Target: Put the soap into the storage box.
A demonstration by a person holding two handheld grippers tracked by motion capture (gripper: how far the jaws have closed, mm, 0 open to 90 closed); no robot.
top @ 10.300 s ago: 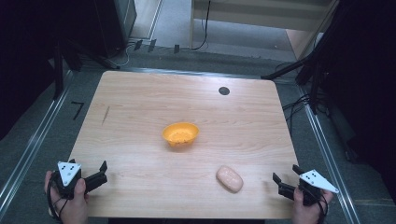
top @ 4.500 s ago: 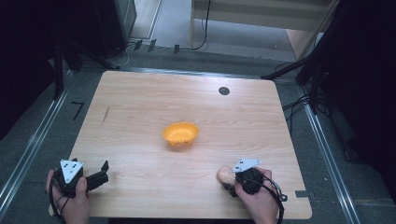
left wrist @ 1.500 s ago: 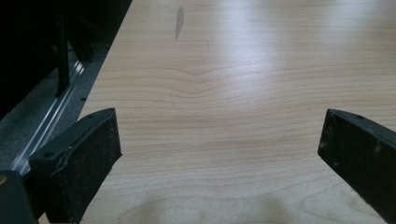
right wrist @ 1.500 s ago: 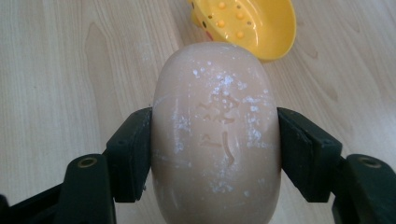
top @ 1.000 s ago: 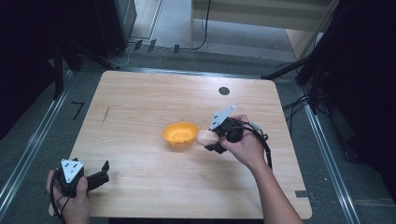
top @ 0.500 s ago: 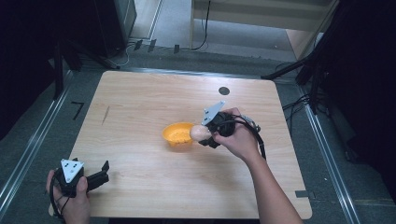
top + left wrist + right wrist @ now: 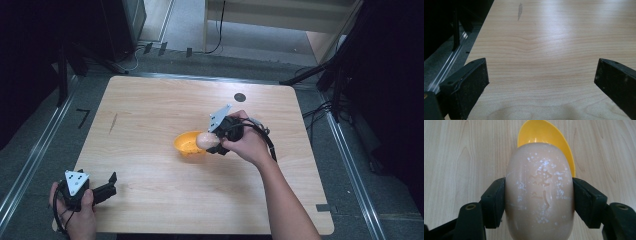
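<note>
From the high view I have the right gripper (image 7: 214,141) out over the middle of the table (image 7: 150,110), clamped on the pale beige bun (image 7: 206,140) — the bun hangs at the right edge of the orange bowl (image 7: 187,144), over its rim. The person's right hand (image 7: 247,145) wraps the gripper's body. At the near left corner my left gripper (image 7: 107,184) rests in the left hand (image 7: 75,212), well apart from the bowl, its jaws spread with nothing in them.

In the left gripper view I see the two black jaws standing wide apart over bare wood, with a dark streak (image 7: 519,11) in the grain farther off and the table's left edge beside the left-hand jaw.

In the right gripper view the bun (image 7: 539,195) sits squeezed between both jaws, touching each pad — its surface flecked white, with a faint pressed mark. Beyond it the bowl (image 7: 549,133) shows its yellow-orange inside, partly hidden behind the bun.
</note>
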